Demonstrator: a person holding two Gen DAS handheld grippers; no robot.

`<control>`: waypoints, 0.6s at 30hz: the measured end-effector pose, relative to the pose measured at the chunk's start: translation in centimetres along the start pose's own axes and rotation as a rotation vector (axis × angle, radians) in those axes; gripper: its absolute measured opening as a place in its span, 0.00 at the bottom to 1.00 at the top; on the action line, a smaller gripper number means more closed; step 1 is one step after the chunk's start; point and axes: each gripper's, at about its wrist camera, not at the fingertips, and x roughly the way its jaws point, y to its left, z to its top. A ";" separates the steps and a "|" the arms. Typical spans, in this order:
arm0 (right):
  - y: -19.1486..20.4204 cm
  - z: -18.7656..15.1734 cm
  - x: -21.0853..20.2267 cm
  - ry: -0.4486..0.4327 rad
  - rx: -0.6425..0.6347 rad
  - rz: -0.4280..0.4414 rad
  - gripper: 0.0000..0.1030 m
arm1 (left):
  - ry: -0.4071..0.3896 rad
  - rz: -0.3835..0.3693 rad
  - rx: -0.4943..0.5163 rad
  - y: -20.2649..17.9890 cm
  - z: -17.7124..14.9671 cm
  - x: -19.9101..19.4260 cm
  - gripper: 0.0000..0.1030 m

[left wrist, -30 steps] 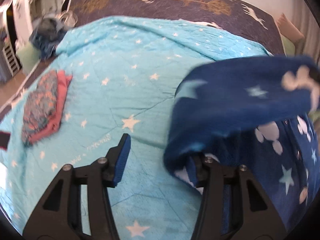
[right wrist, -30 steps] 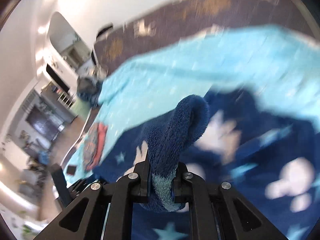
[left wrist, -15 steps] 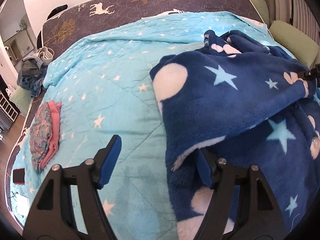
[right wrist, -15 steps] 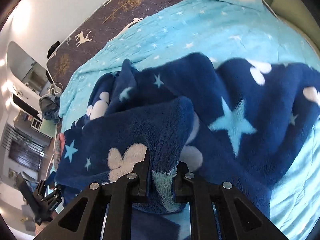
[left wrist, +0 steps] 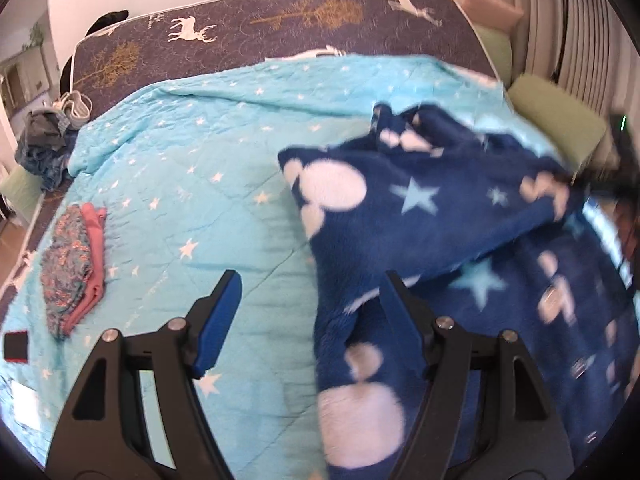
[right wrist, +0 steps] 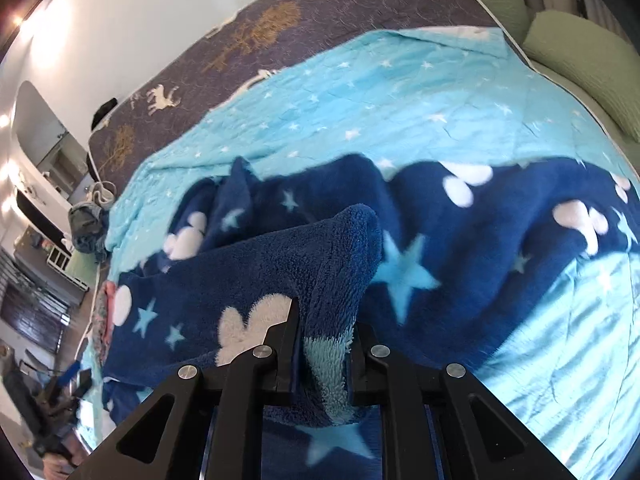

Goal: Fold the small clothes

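A navy fleece garment (left wrist: pixel 424 216) with light stars and white shapes lies on the right side of the bed. My left gripper (left wrist: pixel 310 300) is open, its right finger (left wrist: pixel 400 312) at the garment's near left edge, nothing between the fingers. My right gripper (right wrist: pixel 326 332) is shut on a folded edge of the same garment (right wrist: pixel 320 264) and holds it raised over the rest of the cloth. The right gripper shows blurred at the right edge of the left wrist view (left wrist: pixel 600 180).
A turquoise star quilt (left wrist: pixel 192 184) covers the bed. A folded stack of patterned and pink clothes (left wrist: pixel 74 256) lies at its left edge. A dark heap of clothes (left wrist: pixel 40 144) sits at the far left corner. Green cushions (right wrist: pixel 576 40) line the right side.
My right gripper has carried the held edge down and to the right, spreading the garment flatter over the bed. My left gripper stays open and has shifted slightly back from the garment's edge.
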 end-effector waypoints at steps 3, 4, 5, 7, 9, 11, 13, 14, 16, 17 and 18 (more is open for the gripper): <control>-0.7 -0.4 1.1 0.032 0.018 -0.002 0.17 | -0.011 0.011 -0.002 -0.5 1.0 1.0 0.70; -0.8 -0.4 1.0 0.027 0.026 0.002 0.18 | -0.004 0.033 0.013 -0.8 1.1 1.5 0.70; -0.8 -0.3 0.8 0.022 0.032 0.004 0.19 | 0.014 0.081 0.038 -1.1 1.0 2.7 0.70; -0.9 -0.2 0.2 0.012 0.035 -0.012 0.23 | 0.061 0.155 0.068 -1.2 0.6 4.9 0.70; -1.1 0.0 -0.6 -0.009 0.040 -0.037 0.25 | 0.111 0.205 0.079 -0.8 -0.3 6.9 0.72; -1.4 0.2 -2.2 -0.061 0.039 -0.083 0.27 | 0.102 0.213 0.058 -0.2 -0.7 6.9 0.75; -1.3 0.2 -3.6 -0.105 0.026 -0.105 0.29 | 0.098 0.256 0.054 0.1 -0.6 6.6 0.77; -1.1 0.2 -4.3 -0.113 0.019 -0.075 0.29 | 0.098 0.311 0.074 0.0 -0.4 6.5 0.77; -0.2 -0.1 -4.6 -0.084 -0.013 0.013 0.27 | 0.112 0.423 0.124 -0.2 -0.2 6.7 0.75; 0.3 -0.4 -4.5 -0.058 -0.037 0.058 0.25 | 0.115 0.431 0.132 -0.3 0.0 6.6 0.74; 1.0 -0.8 -4.2 -0.027 -0.065 0.102 0.23 | 0.108 0.408 0.117 -0.3 0.1 6.3 0.73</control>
